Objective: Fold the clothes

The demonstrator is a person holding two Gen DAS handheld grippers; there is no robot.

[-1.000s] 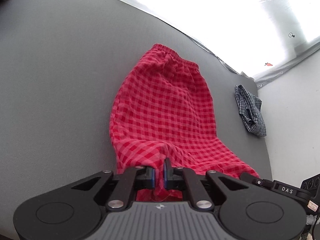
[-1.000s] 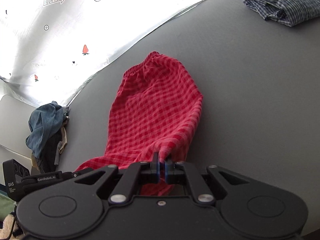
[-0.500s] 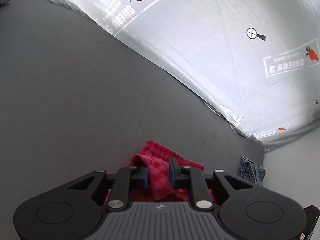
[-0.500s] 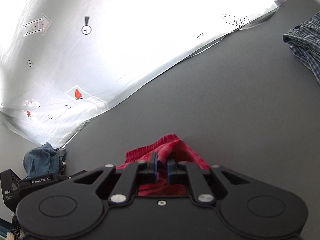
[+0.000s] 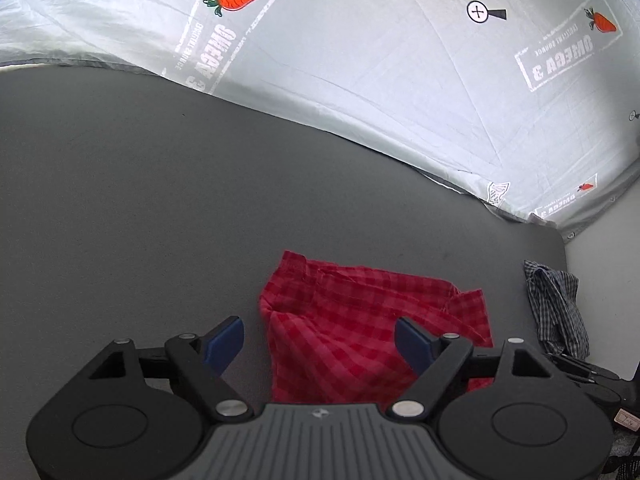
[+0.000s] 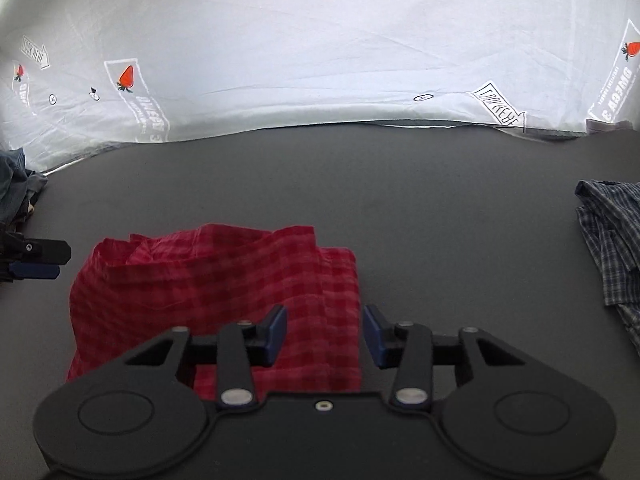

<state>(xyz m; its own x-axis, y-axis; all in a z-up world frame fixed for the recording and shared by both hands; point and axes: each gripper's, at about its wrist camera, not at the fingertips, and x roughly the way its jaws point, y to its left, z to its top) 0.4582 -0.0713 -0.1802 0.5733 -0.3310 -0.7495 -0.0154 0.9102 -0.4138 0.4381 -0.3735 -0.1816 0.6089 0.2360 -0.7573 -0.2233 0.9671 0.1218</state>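
The red checked garment lies folded over on the grey table; it also shows in the right wrist view. My left gripper is open and empty, its blue pads wide apart just above the cloth's near left part. My right gripper is open and empty over the cloth's near right edge. The left gripper's fingertip shows at the left edge of the right wrist view, beside the cloth.
A folded blue plaid shirt lies at the table's right side, also in the right wrist view. A pile of bluish clothes sits at the far left. A white printed sheet hangs behind the table.
Both grippers carried the lower end of the red garment forward over its waistband end, then opened and let it go. The cloth now lies folded in half.
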